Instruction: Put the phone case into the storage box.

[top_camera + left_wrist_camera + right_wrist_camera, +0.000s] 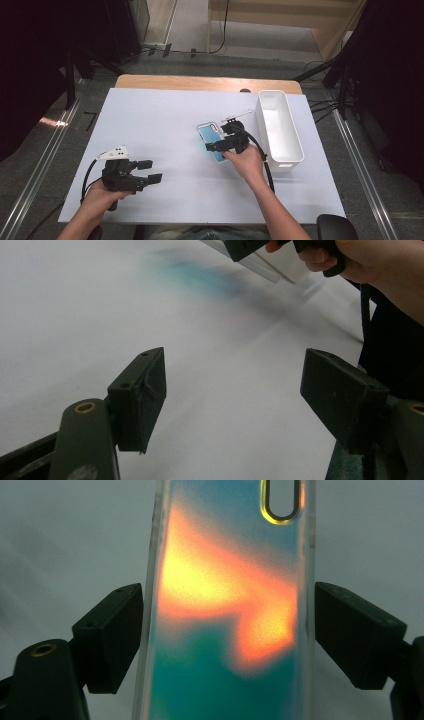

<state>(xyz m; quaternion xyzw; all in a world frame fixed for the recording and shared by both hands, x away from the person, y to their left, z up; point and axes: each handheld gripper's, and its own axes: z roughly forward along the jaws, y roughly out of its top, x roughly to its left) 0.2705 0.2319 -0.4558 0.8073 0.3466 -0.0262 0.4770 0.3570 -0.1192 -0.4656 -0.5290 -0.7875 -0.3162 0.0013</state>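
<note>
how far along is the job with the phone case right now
Done: the right gripper has closed its jaws on the two long edges of the iridescent phone case. In hand: that grip, just above the white table. Left: probably moving the case into the white bin, which looks empty. The left gripper hangs open, holding nothing.

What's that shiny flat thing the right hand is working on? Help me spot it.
On the white table, look just left of the long white bin. The phone case lies flat there, between the right gripper jaws. It alone is coloured: iridescent teal, flashing orange up close.
</note>
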